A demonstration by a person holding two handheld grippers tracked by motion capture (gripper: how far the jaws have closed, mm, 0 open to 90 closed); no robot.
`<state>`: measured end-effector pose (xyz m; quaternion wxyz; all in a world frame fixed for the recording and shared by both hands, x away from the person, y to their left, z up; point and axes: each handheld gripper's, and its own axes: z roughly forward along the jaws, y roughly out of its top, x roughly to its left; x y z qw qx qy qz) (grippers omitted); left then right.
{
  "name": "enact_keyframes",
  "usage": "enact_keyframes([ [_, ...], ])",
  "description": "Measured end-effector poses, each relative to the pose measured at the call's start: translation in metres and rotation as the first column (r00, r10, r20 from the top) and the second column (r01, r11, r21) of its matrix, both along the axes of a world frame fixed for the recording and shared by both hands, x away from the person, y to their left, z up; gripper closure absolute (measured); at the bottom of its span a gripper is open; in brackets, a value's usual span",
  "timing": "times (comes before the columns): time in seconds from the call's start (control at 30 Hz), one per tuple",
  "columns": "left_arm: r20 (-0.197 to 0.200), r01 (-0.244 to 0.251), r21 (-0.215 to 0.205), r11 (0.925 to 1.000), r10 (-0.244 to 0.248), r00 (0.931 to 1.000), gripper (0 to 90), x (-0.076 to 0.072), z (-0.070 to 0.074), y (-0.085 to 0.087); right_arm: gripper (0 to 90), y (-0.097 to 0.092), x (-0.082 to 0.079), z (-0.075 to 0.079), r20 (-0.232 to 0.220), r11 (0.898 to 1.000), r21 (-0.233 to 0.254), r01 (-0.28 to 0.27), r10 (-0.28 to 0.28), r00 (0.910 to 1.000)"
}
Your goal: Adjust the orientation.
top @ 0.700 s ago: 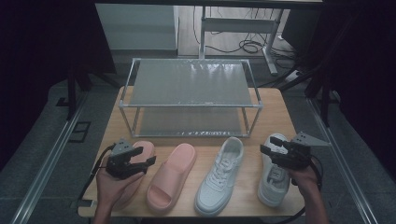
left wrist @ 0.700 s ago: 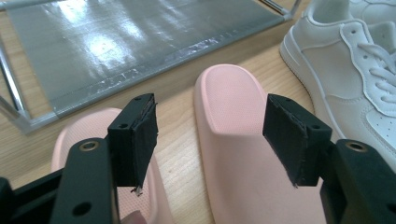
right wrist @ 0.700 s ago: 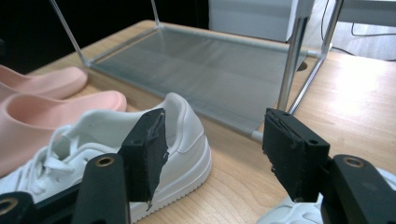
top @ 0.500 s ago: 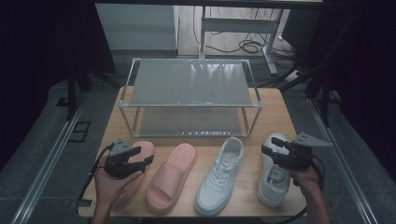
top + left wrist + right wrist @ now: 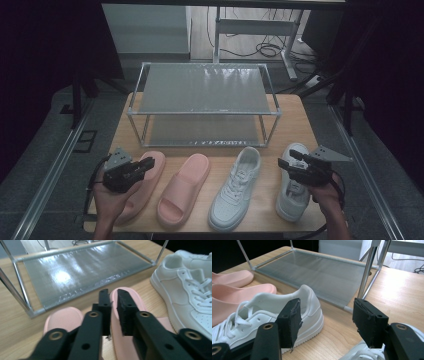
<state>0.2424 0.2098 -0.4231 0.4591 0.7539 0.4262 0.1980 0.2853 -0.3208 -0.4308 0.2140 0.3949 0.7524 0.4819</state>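
Pink slipper [image 5: 141, 186] under left tongs [image 5: 146, 166]; white sneaker [image 5: 295, 187] under right tongs [image 5: 285, 164].

Pink slide [image 5: 141, 187] flat at table's left end; white sneaker [image 5: 292, 187] upright at right end.

Light falls from above onto the tabletop [image 5: 300, 120], while the surroundings stay dark. The shelf mesh [image 5: 75, 272] shows white glare toward ten o'clock. Near fingers [image 5: 126, 312] look soft and blurred; the high view is slightly grainy.

Metal shoe rack [image 5: 205, 97], wooden table [image 5: 295, 125], floor cables [image 5: 265, 50]
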Motion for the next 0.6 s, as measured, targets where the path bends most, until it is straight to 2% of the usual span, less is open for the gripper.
enact_keyframes([
  [0.13, 0.006, -0.01, 0.007, 0.9999, 0.01, 0.9999, 89.2, -0.008, 0.0, 0.008, 40.2, 0.0, -0.002, 0.001, 0.002, 1.0, -0.005, -0.003, 0.003, 1.0],
  [0.2, -0.001, -0.014, -0.002, 0.9999, 0.014, 0.9999, 90.0, -0.017, 0.0, 0.017, 40.2, 0.001, -0.001, 0.0, -0.007, 1.0, -0.004, 0.005, -0.005, 1.0],
  [0.3, -0.011, -0.011, 0.008, 0.9999, 0.011, 0.9999, 90.0, -0.021, 0.0, 0.022, 40.2, 0.002, 0.0, -0.002, -0.017, 1.0, -0.009, 0.01, -0.01, 0.9998],
  [0.33, -0.028, -0.021, 0.027, 0.9994, 0.022, 0.9994, 90.0, -0.025, -0.002, 0.026, 40.1, 0.004, 0.0, -0.003, -0.023, 1.0, -0.014, 0.009, -0.009, 0.9997],
  [0.4, -0.047, -0.028, 0.037, 0.9989, 0.029, 0.9984, 90.0, -0.026, -0.007, 0.029, 40.0, 0.005, 0.0, -0.004, -0.027, 1.0, -0.019, 0.005, -0.006, 0.9996],
  [0.43, -0.047, -0.028, 0.037, 0.9989, 0.029, 0.9984, 90.0, -0.026, -0.007, 0.029, 40.0, 0.005, 0.0, -0.004, -0.027, 1.0, -0.019, 0.005, -0.006, 0.9996],
  [0.47, -0.048, -0.049, 0.092, 0.9946, 0.054, 0.9974, 90.0, -0.029, -0.011, 0.027, 40.0, 0.006, 0.0, -0.004, -0.029, 1.0, -0.021, 0.004, -0.005, 0.9996],
  [0.53, -0.046, -0.05, 0.104, 0.9933, 0.055, 0.9974, 90.0, -0.032, -0.014, 0.026, 39.9, 0.006, 0.0, -0.004, -0.031, 1.0, -0.021, 0.004, -0.005, 0.9995],
  [0.6, -0.046, -0.036, 0.131, 0.9908, 0.042, 0.998, 90.0, -0.04, -0.02, 0.018, 39.9, 0.008, 0.0, -0.005, -0.033, 1.0, -0.023, 0.002, -0.003, 0.9994],
])
